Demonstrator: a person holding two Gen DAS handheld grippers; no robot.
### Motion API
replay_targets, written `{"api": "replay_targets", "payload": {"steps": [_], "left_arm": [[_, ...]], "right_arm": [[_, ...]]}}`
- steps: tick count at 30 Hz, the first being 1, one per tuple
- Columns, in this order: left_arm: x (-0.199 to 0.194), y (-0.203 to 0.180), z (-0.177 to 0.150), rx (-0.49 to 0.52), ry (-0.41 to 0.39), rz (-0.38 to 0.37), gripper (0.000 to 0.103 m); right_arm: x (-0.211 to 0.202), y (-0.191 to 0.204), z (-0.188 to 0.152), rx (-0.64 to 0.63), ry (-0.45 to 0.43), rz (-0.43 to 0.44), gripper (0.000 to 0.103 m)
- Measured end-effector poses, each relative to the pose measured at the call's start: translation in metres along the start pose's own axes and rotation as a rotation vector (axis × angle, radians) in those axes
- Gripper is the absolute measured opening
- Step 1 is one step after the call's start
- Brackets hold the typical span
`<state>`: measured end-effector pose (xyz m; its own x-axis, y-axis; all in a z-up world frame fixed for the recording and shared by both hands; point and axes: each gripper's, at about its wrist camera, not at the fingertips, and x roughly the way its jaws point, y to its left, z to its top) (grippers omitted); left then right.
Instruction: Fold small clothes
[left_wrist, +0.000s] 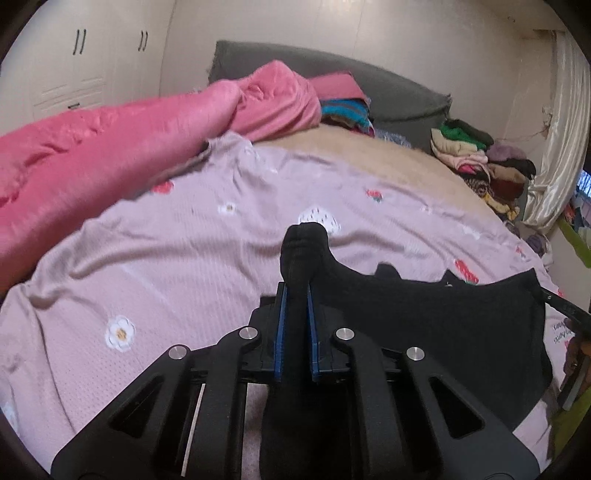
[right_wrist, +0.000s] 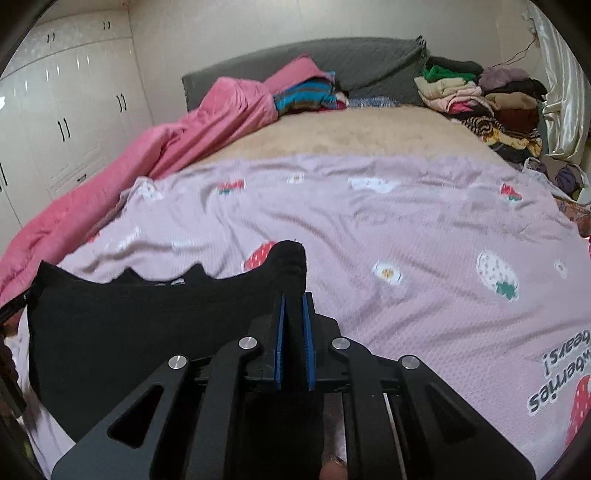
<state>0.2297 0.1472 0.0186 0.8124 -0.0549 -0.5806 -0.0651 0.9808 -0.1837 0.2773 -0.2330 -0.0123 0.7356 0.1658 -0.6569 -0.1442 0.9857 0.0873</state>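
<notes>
A small black knit garment (left_wrist: 424, 317) hangs stretched above the pink strawberry-print bedsheet (left_wrist: 184, 258), near its front edge, each bunched upper corner clamped by the left gripper (left_wrist: 295, 295) and right gripper (right_wrist: 294, 302).

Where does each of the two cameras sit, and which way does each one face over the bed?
Left wrist: on the left gripper, looking along its fingers across the lilac sheet toward the grey headboard; its jaws pinch the black garment.
Right wrist: on the right gripper, facing the same way; its jaws pinch another part of the garment.
Shared: garment, sheet, pink quilt, headboard, clothes pile.
</notes>
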Motion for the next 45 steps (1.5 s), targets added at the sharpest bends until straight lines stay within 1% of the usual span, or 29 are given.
{"api": "replay_targets", "payload": {"steps": [3, 6, 11, 12, 13, 14, 15, 18, 19, 22, 24, 26, 28, 30, 32, 34, 37, 38, 42, 44, 45], "left_arm": [[0.009, 0.003, 0.004, -0.025, -0.002, 0.016, 0.004], [0.023, 0.009, 0.003, -0.051, 0.028, 0.027, 0.004], [0.035, 0.013, 0.0, -0.034, 0.053, 0.06, 0.004], [0.037, 0.012, 0.0, -0.03, 0.056, 0.062, 0.004], [0.038, 0.011, -0.001, -0.021, 0.059, 0.068, 0.004], [0.038, 0.01, -0.002, -0.011, 0.059, 0.077, 0.004], [0.037, 0.01, -0.003, -0.008, 0.06, 0.077, 0.004], [0.038, 0.009, -0.004, -0.003, 0.066, 0.078, 0.005], [0.038, 0.009, -0.005, -0.001, 0.071, 0.08, 0.007], [0.037, 0.009, -0.005, 0.0, 0.071, 0.092, 0.008], [0.034, 0.011, -0.005, -0.009, 0.068, 0.091, 0.012], [0.032, 0.012, -0.005, -0.013, 0.068, 0.093, 0.023], [0.029, 0.011, -0.006, -0.013, 0.067, 0.096, 0.028], [0.025, 0.01, -0.007, -0.007, 0.063, 0.099, 0.03], [0.022, 0.008, -0.007, -0.002, 0.057, 0.101, 0.039], [0.017, 0.007, -0.009, -0.006, 0.051, 0.103, 0.044], [0.011, 0.003, -0.011, -0.001, 0.05, 0.096, 0.046], [0.008, 0.002, -0.012, 0.0, 0.051, 0.094, 0.051], [-0.005, -0.003, -0.016, -0.009, 0.048, 0.079, 0.057], [-0.011, -0.005, -0.018, -0.013, 0.043, 0.069, 0.06], [-0.015, -0.007, -0.02, -0.011, 0.044, 0.063, 0.062]], "right_arm": [[0.005, -0.005, 0.009, 0.036, -0.006, 0.011, 0.008], [0.017, -0.009, 0.01, 0.071, 0.013, 0.017, 0.008], [0.035, -0.014, 0.004, 0.108, 0.039, -0.004, 0.008], [0.037, -0.016, 0.004, 0.112, 0.038, -0.012, 0.004], [0.037, -0.017, 0.003, 0.113, 0.035, -0.028, 0.001], [0.037, -0.019, 0.003, 0.112, 0.03, -0.054, 0.0], [0.038, -0.022, 0.003, 0.117, 0.03, -0.059, 0.0], [0.035, -0.029, 0.0, 0.13, 0.034, -0.067, 0.0], [0.034, -0.03, 0.0, 0.126, 0.034, -0.069, 0.0], [0.025, -0.028, -0.003, 0.111, 0.03, -0.069, 0.0], [0.019, -0.025, -0.005, 0.1, 0.026, -0.06, 0.001], [0.014, -0.021, -0.008, 0.088, 0.027, -0.051, 0.005], [0.009, -0.016, -0.013, 0.078, 0.03, -0.041, 0.016], [0.003, -0.011, -0.016, 0.063, 0.032, -0.033, 0.019], [-0.004, -0.004, -0.021, 0.04, 0.034, -0.028, 0.022], [-0.011, 0.003, -0.027, 0.02, 0.034, -0.023, 0.026], [-0.019, 0.016, -0.035, -0.022, 0.038, -0.008, 0.032], [-0.021, 0.019, -0.037, -0.036, 0.04, -0.004, 0.035], [-0.032, 0.032, -0.047, -0.078, 0.045, 0.017, 0.039], [-0.036, 0.035, -0.052, -0.085, 0.053, 0.026, 0.048], [-0.038, 0.036, -0.053, -0.086, 0.052, 0.015, 0.055]]}}
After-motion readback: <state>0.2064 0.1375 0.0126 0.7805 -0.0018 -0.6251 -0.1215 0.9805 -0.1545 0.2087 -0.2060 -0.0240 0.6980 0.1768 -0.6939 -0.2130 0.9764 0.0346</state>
